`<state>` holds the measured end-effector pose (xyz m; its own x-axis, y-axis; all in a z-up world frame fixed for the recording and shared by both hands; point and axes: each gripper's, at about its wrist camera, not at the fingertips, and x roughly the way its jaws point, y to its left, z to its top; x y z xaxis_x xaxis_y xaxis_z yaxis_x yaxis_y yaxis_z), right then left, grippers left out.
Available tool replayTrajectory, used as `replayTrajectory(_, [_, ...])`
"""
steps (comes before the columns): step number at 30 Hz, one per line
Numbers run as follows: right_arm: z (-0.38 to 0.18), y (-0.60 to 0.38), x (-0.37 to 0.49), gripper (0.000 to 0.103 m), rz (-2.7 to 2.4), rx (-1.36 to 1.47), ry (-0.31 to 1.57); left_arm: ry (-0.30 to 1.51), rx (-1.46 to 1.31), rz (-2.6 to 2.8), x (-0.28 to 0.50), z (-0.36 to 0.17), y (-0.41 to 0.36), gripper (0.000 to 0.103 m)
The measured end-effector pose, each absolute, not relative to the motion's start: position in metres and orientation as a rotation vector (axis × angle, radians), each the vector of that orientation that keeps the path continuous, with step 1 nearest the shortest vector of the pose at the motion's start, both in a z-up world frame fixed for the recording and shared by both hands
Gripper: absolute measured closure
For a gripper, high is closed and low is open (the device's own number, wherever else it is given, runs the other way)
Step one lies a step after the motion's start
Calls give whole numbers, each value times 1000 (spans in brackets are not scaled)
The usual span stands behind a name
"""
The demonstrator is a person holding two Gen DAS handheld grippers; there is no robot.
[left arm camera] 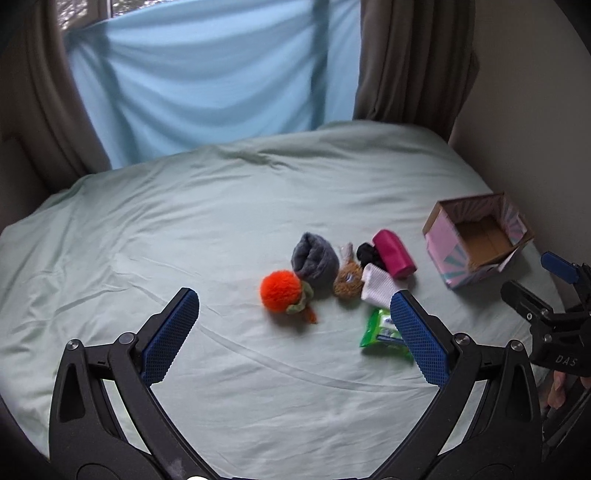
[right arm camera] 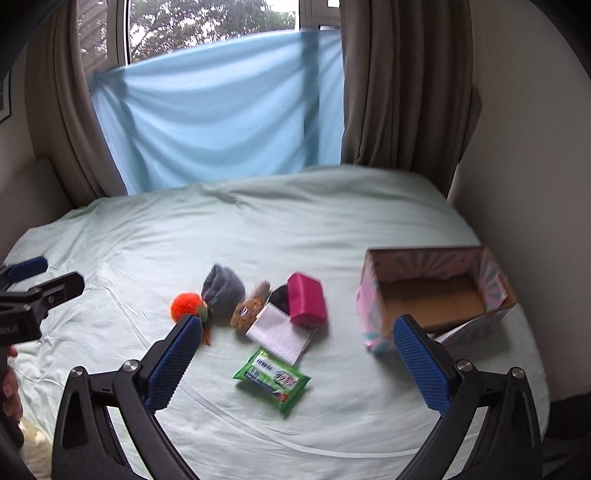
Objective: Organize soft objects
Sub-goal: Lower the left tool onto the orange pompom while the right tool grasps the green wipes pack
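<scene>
Both the left gripper and the right gripper hover spread wide and empty above the pale green bedsheet — the fluffy orange pom-pom toy, grey rolled fabric, pink pouch and green wipes packet lie clustered just beyond the fingertips. The open pink-patterned cardboard box stands well right of the cluster — empty, its brown floor bare.

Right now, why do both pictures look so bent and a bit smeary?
Left wrist view: fisheye lens bows the bed edges, dark corners, soft blur on the orange pompom. Right wrist view: same bowing, the pink pouch smeared, bright daylight through the window.
</scene>
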<state>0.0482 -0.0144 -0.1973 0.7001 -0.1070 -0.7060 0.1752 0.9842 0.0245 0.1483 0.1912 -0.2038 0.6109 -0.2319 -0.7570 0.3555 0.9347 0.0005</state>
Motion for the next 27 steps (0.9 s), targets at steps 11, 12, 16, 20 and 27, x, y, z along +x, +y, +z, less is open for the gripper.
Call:
replayTrajectory(11, [-328, 12, 103, 0, -72, -36, 981, 947, 206, -394, 231, -332, 175, 0])
replayTrajectory(12, [-340, 14, 107, 0, -55, -49, 998, 952, 208, -400, 238, -347, 172, 0])
replayTrajectory(16, [-381, 14, 116, 0, -3, -63, 1062, 974, 232, -426, 256, -384, 161, 0])
replayTrajectory(20, [-412, 13, 125, 0, 19, -75, 1109, 989, 279, -435, 272, -419, 149, 0])
replayTrajectory(27, [-445, 14, 138, 14, 121, -168, 1165, 1003, 288, -419, 290, -451, 143, 1])
